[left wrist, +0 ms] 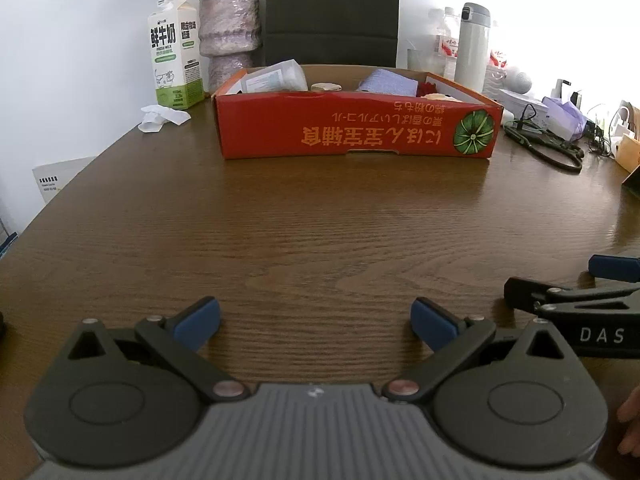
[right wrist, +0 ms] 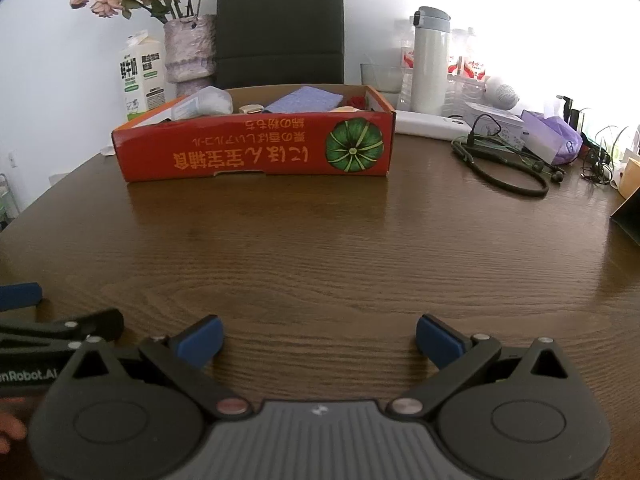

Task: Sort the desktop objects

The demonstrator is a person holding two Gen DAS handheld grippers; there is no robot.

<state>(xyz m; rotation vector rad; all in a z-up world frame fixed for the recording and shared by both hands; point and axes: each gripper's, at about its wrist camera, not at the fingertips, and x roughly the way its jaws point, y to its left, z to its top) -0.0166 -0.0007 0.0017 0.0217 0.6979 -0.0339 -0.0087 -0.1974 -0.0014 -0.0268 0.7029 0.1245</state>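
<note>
A red cardboard box [left wrist: 356, 128] with a green pumpkin print stands on the far side of the brown wooden table [left wrist: 320, 232]; it also shows in the right wrist view [right wrist: 256, 148]. Inside it lie a clear plastic packet [left wrist: 276, 76], a lilac cloth [left wrist: 386, 82], a beige item and something red. My left gripper [left wrist: 316, 322] is open and empty, low over the near table. My right gripper [right wrist: 320, 340] is open and empty beside it, its fingers [left wrist: 612, 268] showing at the right edge of the left wrist view.
A milk carton [left wrist: 174, 64], a vase of dried flowers [left wrist: 230, 32] and crumpled paper [left wrist: 160, 118] stand back left. A white flask [right wrist: 430, 60], black neckband earphones [right wrist: 504, 172], bottles, a tissue box and cables crowd the back right. A dark chair [right wrist: 280, 24] is behind the box.
</note>
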